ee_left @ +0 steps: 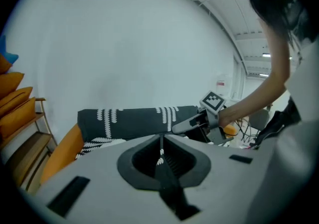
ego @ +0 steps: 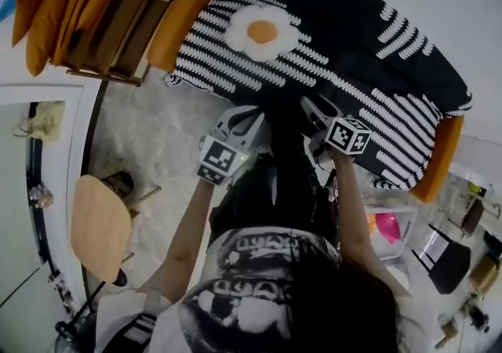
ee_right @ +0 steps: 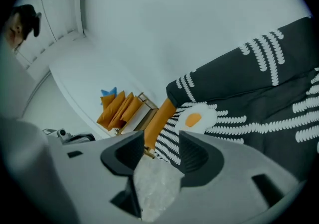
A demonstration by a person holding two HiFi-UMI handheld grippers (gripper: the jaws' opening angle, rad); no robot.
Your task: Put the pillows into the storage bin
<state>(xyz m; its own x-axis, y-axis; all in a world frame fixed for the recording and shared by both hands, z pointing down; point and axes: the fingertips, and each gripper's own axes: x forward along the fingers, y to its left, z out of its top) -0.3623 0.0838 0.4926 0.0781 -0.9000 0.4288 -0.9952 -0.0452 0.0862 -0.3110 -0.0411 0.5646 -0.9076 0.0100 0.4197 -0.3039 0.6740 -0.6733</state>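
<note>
Left tongs (ee_left: 160,148) pressed together, empty; right tongs (ee_right: 160,151) standing apart, nothing between. Both held over floor just off sofa's (ego: 392,69) front edge. Egg-shaped pillow (ego: 262,31) lying on seat near one orange-armrest end; orange pillows (ego: 55,6) stacked on wooden rack (ego: 118,30) beside it.

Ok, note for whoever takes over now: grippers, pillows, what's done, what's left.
Left gripper shut, empty; right gripper open, empty; both facing the black-and-white striped sofa.
White fried-egg-shaped pillow lies on its seat.
Orange cushions stand on the wooden rack beside it.
Clear plastic bin, probably the storage bin, sits at the person's right.
Nothing picked up yet; every pillow is left.
</note>
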